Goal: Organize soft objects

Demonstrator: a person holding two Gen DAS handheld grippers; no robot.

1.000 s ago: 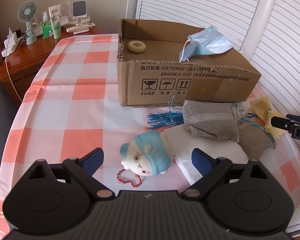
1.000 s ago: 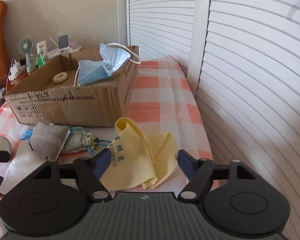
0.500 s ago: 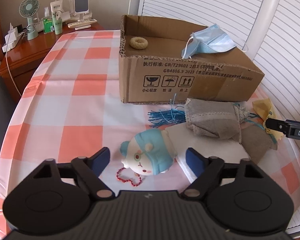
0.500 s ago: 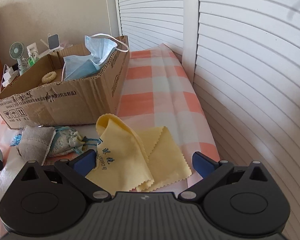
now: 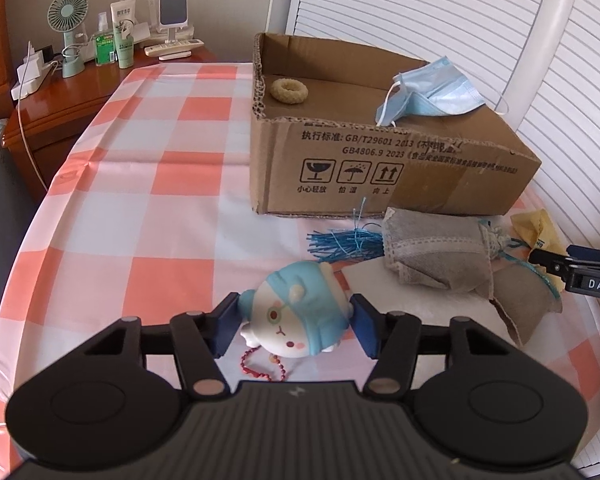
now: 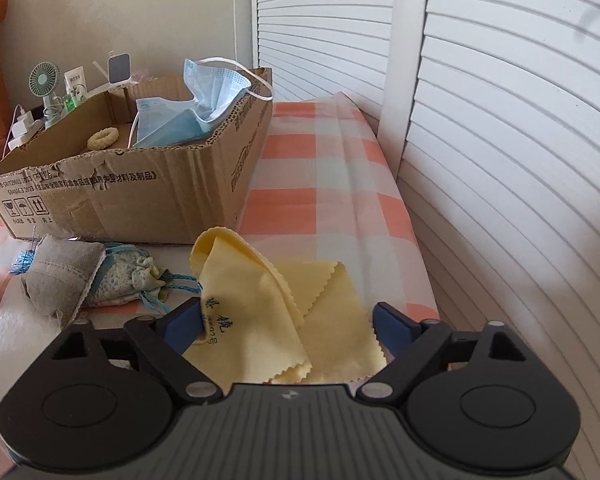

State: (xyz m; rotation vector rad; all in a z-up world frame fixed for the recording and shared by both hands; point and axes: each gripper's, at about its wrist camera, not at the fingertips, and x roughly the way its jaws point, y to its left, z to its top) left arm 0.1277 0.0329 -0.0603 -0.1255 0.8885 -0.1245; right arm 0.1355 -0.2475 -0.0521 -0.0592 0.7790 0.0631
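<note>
Left hand-held gripper [image 5: 295, 328] just narrowed onto the plush toy [image 5: 300, 316], pads touching both sides, ready for boxing; right hand-held gripper [image 6: 288, 326] apart over the yellow cloth [image 6: 276, 312].

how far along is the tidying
Done: blue face mask and cream ring sit in the cardboard box. In hand: left gripper clamps the blue-capped squishy toy; right gripper straddles the yellow cloth. Left: grey pouch.
</note>
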